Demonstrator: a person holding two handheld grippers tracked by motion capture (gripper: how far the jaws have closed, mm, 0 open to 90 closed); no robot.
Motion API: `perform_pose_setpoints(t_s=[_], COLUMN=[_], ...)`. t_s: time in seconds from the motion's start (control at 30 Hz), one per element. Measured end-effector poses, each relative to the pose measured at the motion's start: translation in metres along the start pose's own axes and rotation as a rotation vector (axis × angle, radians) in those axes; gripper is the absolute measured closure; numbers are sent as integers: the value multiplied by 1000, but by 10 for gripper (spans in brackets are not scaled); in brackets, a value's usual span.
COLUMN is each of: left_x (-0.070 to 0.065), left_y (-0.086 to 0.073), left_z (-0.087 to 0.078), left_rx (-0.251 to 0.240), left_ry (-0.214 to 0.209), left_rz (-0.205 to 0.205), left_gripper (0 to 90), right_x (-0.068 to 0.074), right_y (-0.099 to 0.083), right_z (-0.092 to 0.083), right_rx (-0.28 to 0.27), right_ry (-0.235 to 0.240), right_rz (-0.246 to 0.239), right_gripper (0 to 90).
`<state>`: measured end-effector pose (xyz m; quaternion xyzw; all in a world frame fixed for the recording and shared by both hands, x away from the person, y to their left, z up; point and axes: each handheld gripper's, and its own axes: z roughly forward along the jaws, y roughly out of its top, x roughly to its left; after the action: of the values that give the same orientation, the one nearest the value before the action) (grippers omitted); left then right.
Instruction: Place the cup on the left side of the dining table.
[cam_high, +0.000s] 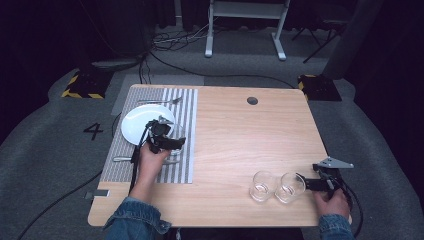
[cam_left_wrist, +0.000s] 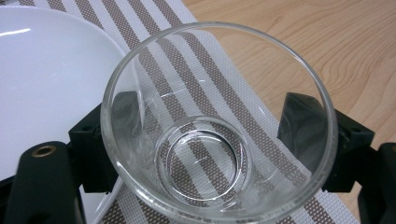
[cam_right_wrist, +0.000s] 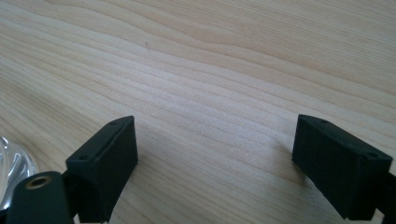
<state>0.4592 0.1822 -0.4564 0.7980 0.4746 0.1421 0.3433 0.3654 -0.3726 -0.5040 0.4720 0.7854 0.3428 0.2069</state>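
Note:
A clear drinking glass (cam_left_wrist: 219, 135) sits upright between the two black jaws of my left gripper (cam_left_wrist: 201, 123), which is shut on its sides. In the high view the left gripper (cam_high: 171, 143) holds this glass (cam_high: 176, 140) over the striped placemat (cam_high: 186, 112), just right of the white plate (cam_high: 140, 122). Whether the glass rests on the mat I cannot tell. My right gripper (cam_right_wrist: 215, 140) stands open over bare wood with nothing between its jaws. In the high view the right gripper (cam_high: 306, 183) lies just right of two more empty glasses (cam_high: 262, 186) (cam_high: 291, 187).
A fork (cam_high: 160, 101) lies on the mat behind the plate, and another piece of cutlery (cam_high: 122, 159) lies at the mat's left front. The wooden table (cam_high: 240, 135) has a round cable hole (cam_high: 252, 100). A glass rim (cam_right_wrist: 9, 172) shows left of the right gripper's jaw.

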Motion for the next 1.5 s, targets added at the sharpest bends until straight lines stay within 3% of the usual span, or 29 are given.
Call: perform_pose_setpoints(t_s=[0.07,0.13,0.3,0.5,0.77,1.0,1.27,1.5], left_x=[-1,-3,-2,-1,-6,-11,-15,-23], left_y=[1,1,0,0,-1,-9,-23,-37], left_z=[0,1,2,-6,-21,-52,-80,-101], left_rx=[25,37,50,5,-23,-90,-104,-109], left_ry=[-10,16,19,-2,30,45,29,5], left_rz=[-1,6,-6,-22,-24,-21,-11,26], left_gripper=[174,174,153,151,152,154,154,156], right_x=[0,0,0,0,0,0,0,0], right_y=[0,0,0,0,0,0,0,0], right_z=[0,0,0,0,0,0,0,0], right_rx=[0,-1,-1,0,2,1,0,0], right_ry=[0,-1,-1,0,2,2,2,2], right_rz=[0,1,1,1,1,-1,-1,-1], right_gripper=[145,145,145,145,145,145,145,144])
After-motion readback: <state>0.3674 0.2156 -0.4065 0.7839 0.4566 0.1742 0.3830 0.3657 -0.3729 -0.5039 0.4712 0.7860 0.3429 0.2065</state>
